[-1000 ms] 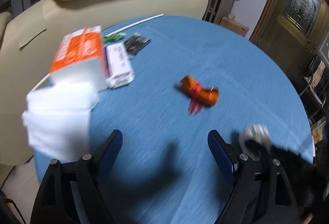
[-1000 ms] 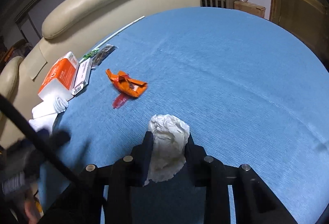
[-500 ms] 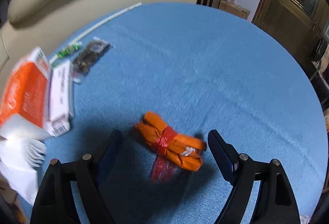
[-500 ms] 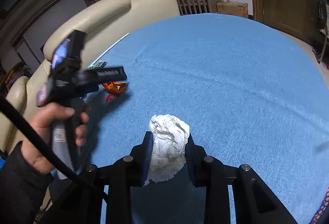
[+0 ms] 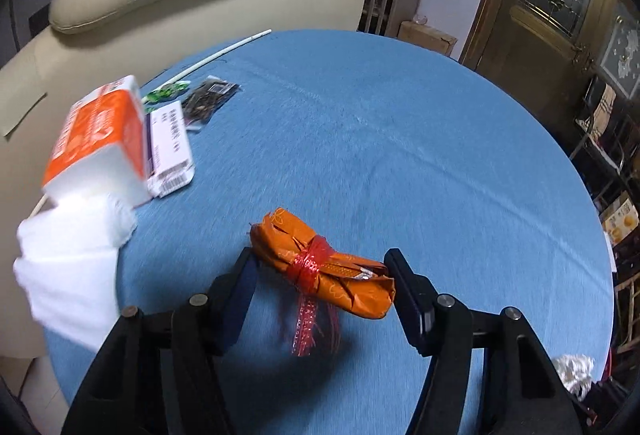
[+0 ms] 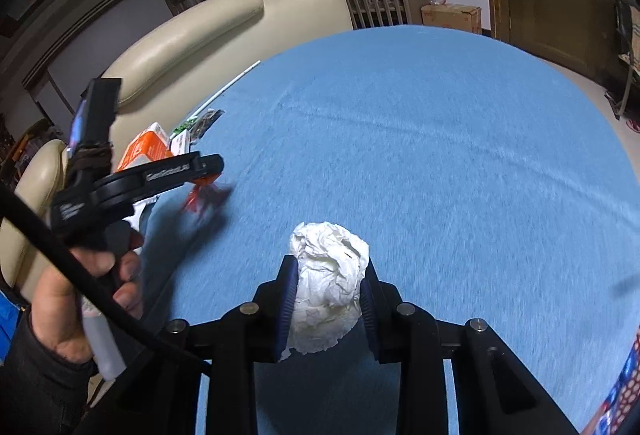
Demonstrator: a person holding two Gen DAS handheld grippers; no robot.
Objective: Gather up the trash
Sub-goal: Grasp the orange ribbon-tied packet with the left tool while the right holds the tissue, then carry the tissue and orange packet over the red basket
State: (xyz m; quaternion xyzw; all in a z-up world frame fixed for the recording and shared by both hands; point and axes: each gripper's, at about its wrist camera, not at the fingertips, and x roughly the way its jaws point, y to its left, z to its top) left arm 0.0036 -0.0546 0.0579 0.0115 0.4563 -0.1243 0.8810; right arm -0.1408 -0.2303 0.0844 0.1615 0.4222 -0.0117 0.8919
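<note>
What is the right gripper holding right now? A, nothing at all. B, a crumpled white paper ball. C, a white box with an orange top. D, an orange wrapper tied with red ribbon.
B: in the right wrist view the right gripper is shut on the crumpled white paper ball, pressed between both pads, while the orange wrapper lies on the blue table between the closing jaws of the left gripper.

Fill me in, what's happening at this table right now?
A person is clearing trash off a round blue table with a handheld claw in each hand. The right claw is shut on a crumpled white paper ball. The left claw is closing around an orange wrapper tied with red ribbon, which lies between its fingers, not yet pinched. An orange tissue pack and small packets sit untouched near the table's edge.
</note>
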